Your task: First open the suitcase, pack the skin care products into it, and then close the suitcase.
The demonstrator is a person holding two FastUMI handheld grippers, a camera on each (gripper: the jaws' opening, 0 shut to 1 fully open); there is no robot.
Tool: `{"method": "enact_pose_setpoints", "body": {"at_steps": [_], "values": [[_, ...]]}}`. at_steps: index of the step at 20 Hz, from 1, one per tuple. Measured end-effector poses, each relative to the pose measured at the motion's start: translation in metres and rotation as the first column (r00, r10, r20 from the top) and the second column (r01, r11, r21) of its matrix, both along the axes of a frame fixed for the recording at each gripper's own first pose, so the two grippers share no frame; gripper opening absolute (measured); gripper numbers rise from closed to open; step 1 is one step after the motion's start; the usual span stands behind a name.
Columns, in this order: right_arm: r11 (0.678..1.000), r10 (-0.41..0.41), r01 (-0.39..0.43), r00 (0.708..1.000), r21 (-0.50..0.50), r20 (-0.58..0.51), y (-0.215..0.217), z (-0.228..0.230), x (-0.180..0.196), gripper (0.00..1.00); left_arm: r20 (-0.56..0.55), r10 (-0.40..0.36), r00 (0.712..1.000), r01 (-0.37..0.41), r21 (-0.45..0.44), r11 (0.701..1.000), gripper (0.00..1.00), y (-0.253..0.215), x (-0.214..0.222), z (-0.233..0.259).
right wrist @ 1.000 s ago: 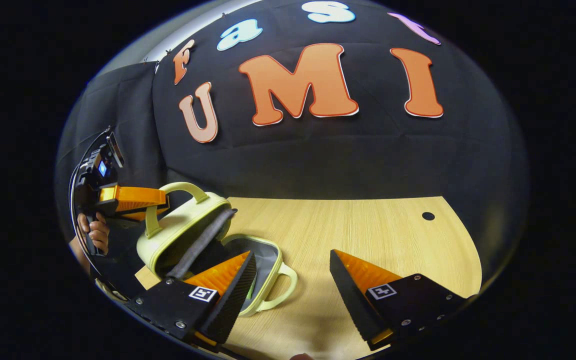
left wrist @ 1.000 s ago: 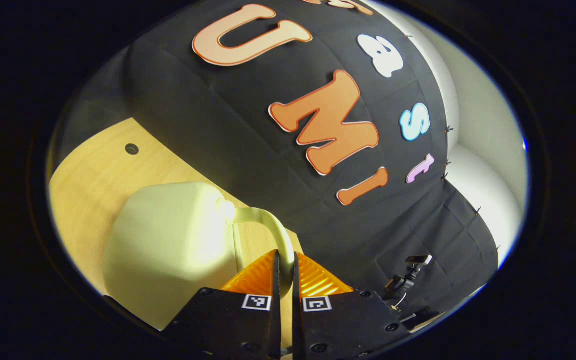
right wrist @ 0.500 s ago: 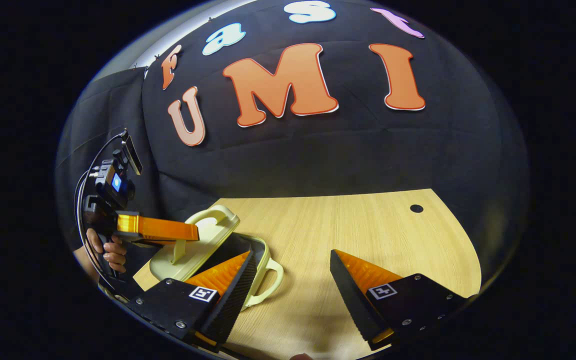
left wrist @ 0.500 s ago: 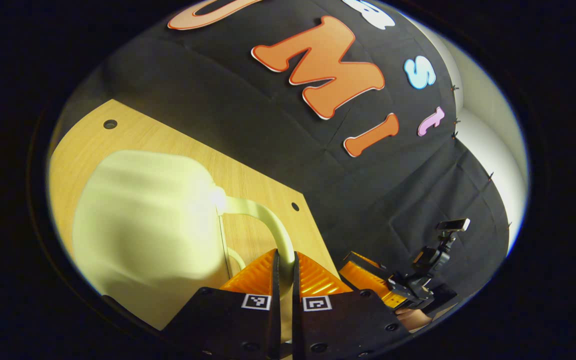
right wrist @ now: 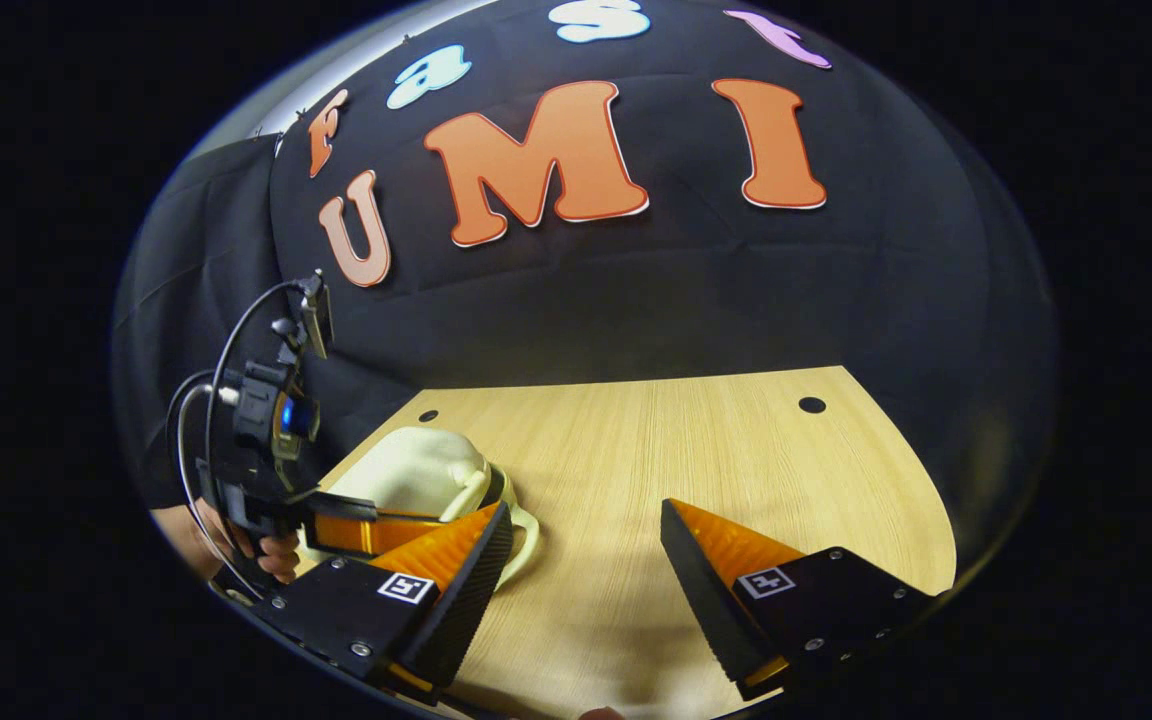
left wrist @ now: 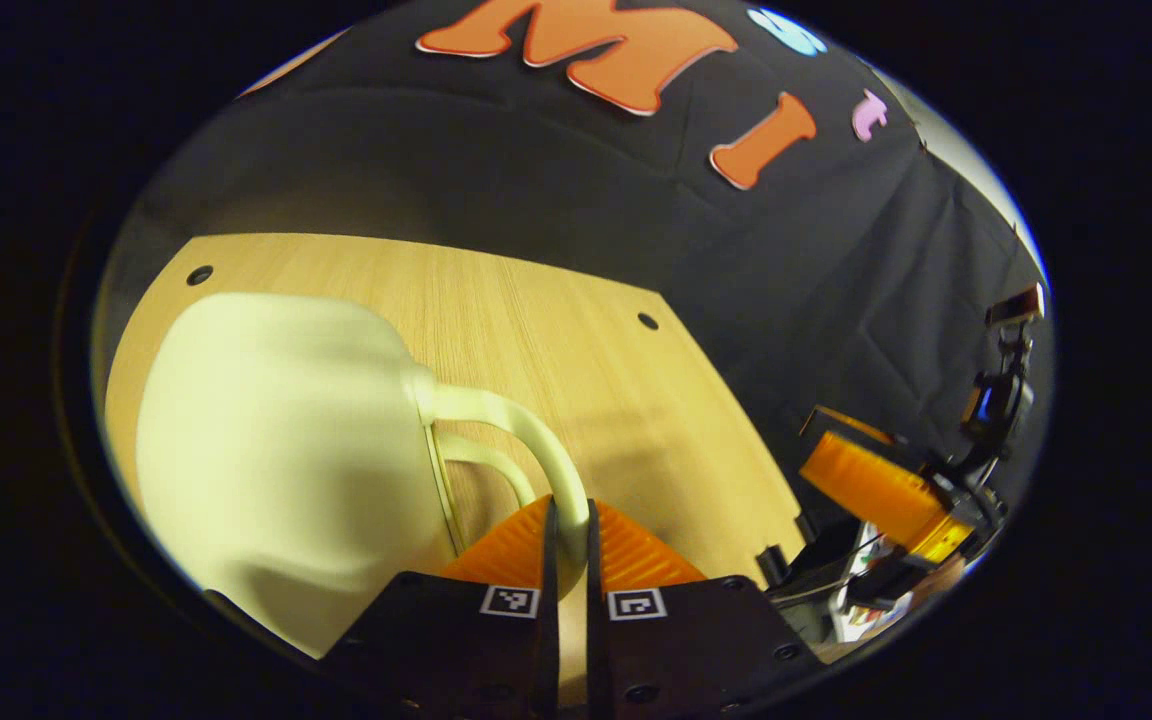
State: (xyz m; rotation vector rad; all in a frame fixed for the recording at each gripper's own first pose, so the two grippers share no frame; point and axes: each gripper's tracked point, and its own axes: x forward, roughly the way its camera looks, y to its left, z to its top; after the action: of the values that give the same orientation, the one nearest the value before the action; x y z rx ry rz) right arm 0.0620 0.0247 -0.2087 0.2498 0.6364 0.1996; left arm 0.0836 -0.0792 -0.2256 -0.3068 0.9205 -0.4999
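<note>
Lower centre of the left gripper view, the left gripper [left wrist: 568, 520] pinches the handle [left wrist: 526, 440] of the pale suitcase [left wrist: 276, 440] at lower left; the right gripper [right wrist: 586, 560] hangs spread wide over the table [right wrist: 686, 450]

A light wooden table [left wrist: 576, 330] with a fine straight grain spreads across the middle of the left gripper view and fills the lower centre of the right gripper view [right wrist: 656, 470]. Small dark round holes are set in its top: one at the left edge of the left gripper view [left wrist: 200, 275], another right of centre [left wrist: 647, 321], and in the right gripper view one right of centre [right wrist: 811, 404] and one left of centre [right wrist: 428, 415]. Behind the table hangs the black cloth wall [right wrist: 696, 300], creased in faint folds, taking up the upper half of both frames [left wrist: 496, 170]. A pale wall strip [left wrist: 986, 190] shows at the upper right of the left gripper view.
</note>
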Motion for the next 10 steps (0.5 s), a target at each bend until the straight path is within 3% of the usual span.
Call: {"method": "enact_pose_setpoints", "body": {"at_steps": [3, 6, 9, 10], "values": [[1.000, -0.016, 0.016, 1.000, 0.001, 0.003, -0.010, -0.001, -0.002, 0.94, 0.008, -0.068, 0.998, 0.066, 0.121, 0.990, 0.15, -0.009, -0.007, -0.020], [0.999, -0.034, 0.034, 0.999, -0.003, 0.011, -0.018, 0.002, 0.000, 0.95, 0.032, -0.090, 0.995, 0.082, 0.187, 0.979, 0.18, -0.009, -0.009, -0.018], [0.999, -0.038, 0.039, 0.998, -0.009, 0.047, -0.021, 0.012, 0.004, 0.94, 0.111, -0.092, 0.990, 0.074, 0.162, 0.984, 0.16, -0.017, -0.005, 0.011], [0.999, -0.035, 0.037, 0.997, -0.024, 0.068, -0.023, 0.019, 0.006, 0.94, 0.144, -0.071, 0.987, 0.049, 0.149, 0.988, 0.23, -0.016, -0.002, 0.023]]}}
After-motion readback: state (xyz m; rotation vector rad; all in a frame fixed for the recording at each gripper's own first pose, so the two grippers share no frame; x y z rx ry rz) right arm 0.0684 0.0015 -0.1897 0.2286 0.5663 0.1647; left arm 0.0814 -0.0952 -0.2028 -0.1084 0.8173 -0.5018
